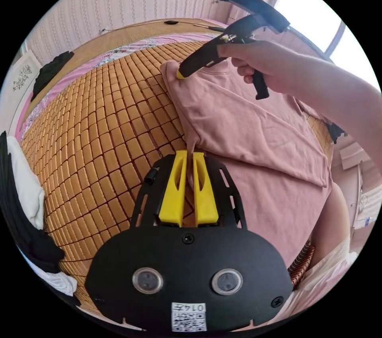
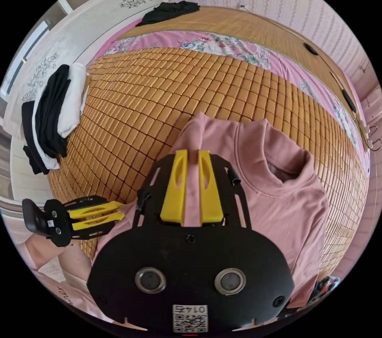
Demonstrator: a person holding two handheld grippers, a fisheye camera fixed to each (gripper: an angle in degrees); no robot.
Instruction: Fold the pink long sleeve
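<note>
L gripper (image 1: 190, 155): jaws narrow, pinching an edge fold of the pink long sleeve (image 1: 246, 131) at the tips. R gripper (image 2: 192, 153): jaws narrow w/ pink cloth between them, near the shoulder; collar (image 2: 274, 155) just right of the jaws. Shirt lies on the bamboo mat (image 2: 167, 87); black/white clothes pile (image 2: 55, 115) well left of the R jaws

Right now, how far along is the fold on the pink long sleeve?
Early. The pink long sleeve lies on the bamboo mat, one side already folded over the body. In hand: the left gripper pinches that fold's lower edge, the right gripper its upper part near the shoulder. Left: the far side and folding the body.
</note>
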